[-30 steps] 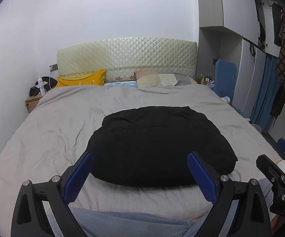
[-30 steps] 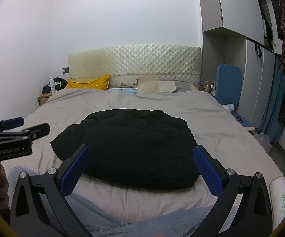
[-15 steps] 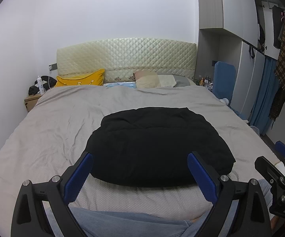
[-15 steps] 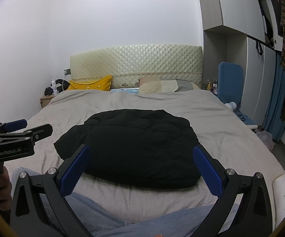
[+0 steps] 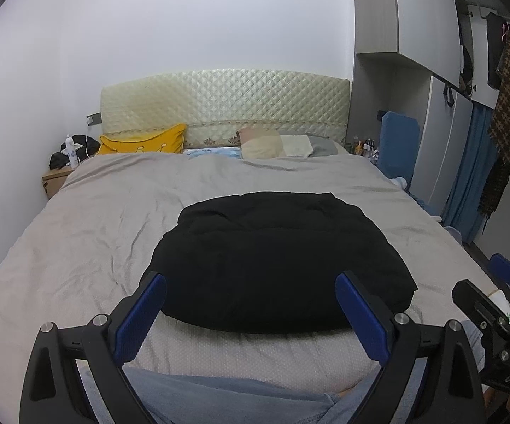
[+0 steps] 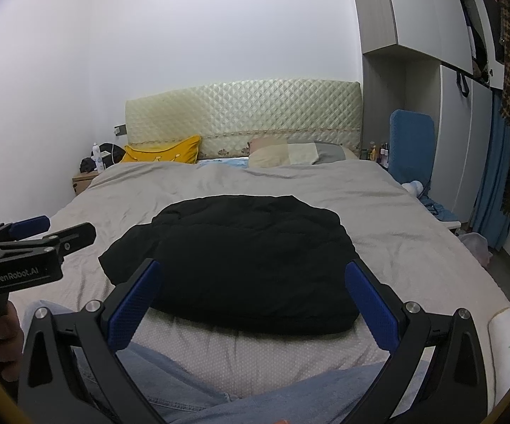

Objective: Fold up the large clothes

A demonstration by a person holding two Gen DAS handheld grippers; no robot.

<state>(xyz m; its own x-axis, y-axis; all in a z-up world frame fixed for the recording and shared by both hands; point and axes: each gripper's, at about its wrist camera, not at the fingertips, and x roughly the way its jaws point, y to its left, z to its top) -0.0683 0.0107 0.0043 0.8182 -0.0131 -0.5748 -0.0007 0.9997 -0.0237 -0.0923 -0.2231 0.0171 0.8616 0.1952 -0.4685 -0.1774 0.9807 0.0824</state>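
Left hand-held gripper [image 5: 251,314]: blue-padded jaws spread wide, nothing between them, held off the near edge of the bed [image 5: 88,226] and clear of the cloth. Right hand-held gripper [image 6: 253,302]: likewise spread and empty, level with its partner; each tool shows at the edge of the other's view. Black padded garment [image 5: 276,258]: lies in the middle of the bed toward the near edge, already gathered into a thick, rounded bundle, with one loose flap [image 6: 124,258] sticking out at its left side. Denim-clad legs [image 6: 201,392] of the person stand against the mattress below the grippers. Beyond: yellow pillow [image 5: 145,143] and quilted headboard [image 5: 223,106], well apart from the work. Hazards, as judged: the puffy filling may spring the bundle open if left unpressed; a pinch on the top layer only could peel the fold apart; tugging the stray flap might drag the bundle across the wrinkled cover.
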